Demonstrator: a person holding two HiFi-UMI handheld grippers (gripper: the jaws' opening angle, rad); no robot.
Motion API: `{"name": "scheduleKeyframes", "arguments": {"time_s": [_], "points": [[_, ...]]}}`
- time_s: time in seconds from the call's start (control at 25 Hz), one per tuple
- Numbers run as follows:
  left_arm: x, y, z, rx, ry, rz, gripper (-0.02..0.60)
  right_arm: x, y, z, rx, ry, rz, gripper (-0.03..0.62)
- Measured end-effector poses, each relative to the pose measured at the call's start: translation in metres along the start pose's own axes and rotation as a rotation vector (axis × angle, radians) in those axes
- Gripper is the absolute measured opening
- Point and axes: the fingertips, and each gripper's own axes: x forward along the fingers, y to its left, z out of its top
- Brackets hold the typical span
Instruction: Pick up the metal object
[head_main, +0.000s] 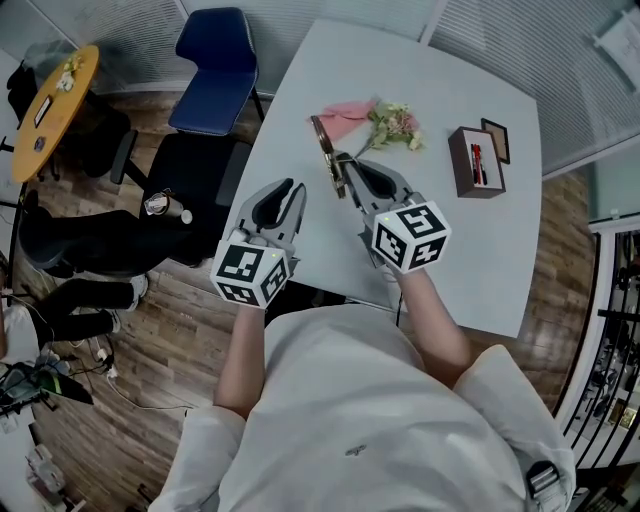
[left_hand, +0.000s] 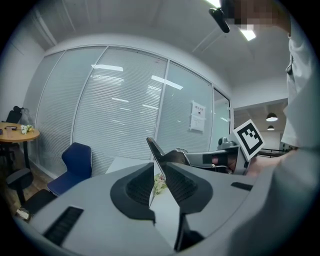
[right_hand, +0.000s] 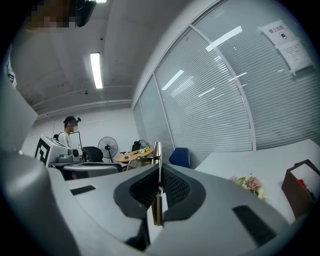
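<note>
The metal object (head_main: 327, 150) is a thin, brass-coloured flat strip. My right gripper (head_main: 350, 162) is shut on it above the white table (head_main: 470, 260). In the right gripper view the strip (right_hand: 157, 150) stands on edge, pinched between the dark pads (right_hand: 172, 187), and sticks out past the tips. My left gripper (head_main: 290, 188) hovers to the left, near the table's edge. Its jaws stand a narrow gap apart with nothing between them. The left gripper view shows the strip (left_hand: 156, 150) beyond its tips, held by the right gripper (left_hand: 200, 159).
A small bunch of flowers (head_main: 393, 125) and a pink cloth (head_main: 345, 110) lie beyond the strip. A brown box (head_main: 475, 160) stands at the right. A blue chair (head_main: 213, 70) and a black chair (head_main: 190, 190) stand left of the table.
</note>
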Motion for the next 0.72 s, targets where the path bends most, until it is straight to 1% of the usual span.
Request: {"name": "scheduleKeyframes", "arguments": {"time_s": [0.28,0.72], "points": [[-0.0041,0.0004,-0.0014,-0.007,0.001,0.006,0.048,0.0000,0.0051,-0.0002,0.034,-0.008,0.016,0.009],[-0.0047,0.0001,-0.0065,-0.007,0.012,0.013,0.025,0.0008,0.0075,-0.0076,0.041,0.001,0.031,0.009]]}}
